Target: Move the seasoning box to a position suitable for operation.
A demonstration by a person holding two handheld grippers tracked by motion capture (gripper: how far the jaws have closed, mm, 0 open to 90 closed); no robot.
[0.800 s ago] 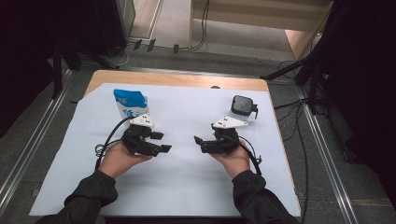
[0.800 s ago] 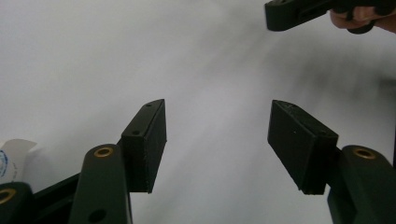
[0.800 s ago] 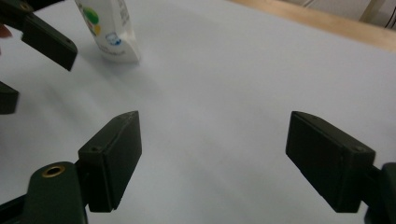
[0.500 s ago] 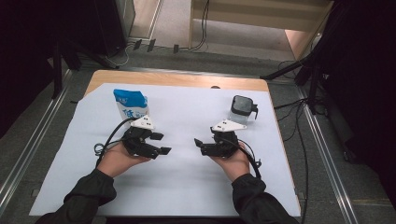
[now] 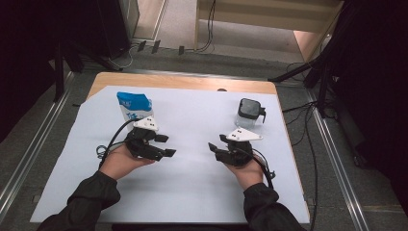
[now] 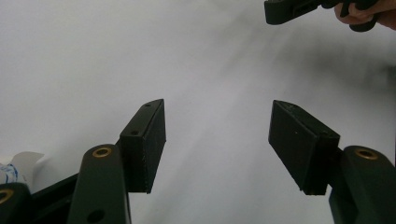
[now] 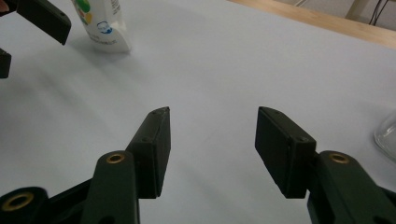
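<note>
High view, left hand-held gripper (image 5: 166,146): you hold it low over the white sheet covering the wooden tabletop (image 5: 192,178), jaws apart with nothing between them, pointing inward toward your other hand.
High view, right hand-held gripper (image 5: 215,147): it mirrors the left, jaws parted and empty, tips facing the left pair across a bare stretch of sheet; I judge this a ready pose, with both tools level and free to go either way.
High view, blue-and-white stand-up pouch (image 5: 133,106): upright just beyond your left hand-held gripper, on its far side, untouched.
High view, clear glass jar with a black lid (image 5: 249,113): just beyond your right hand-held gripper, also apart from it; each thing sits nearest the hand likely to take it.
Left gripper view: the two black pads (image 6: 148,144) stand wide over plain sheet; the pouch's white edge (image 6: 21,163) peeks in at the lower left, off to the side of the jaws rather than ahead, so you would need to turn toward it.
Right gripper view: pads (image 7: 282,149) open and empty; the pouch (image 7: 100,23) stands ahead to the left, the jar's glass wall (image 7: 387,135) close at the right edge.
</note>
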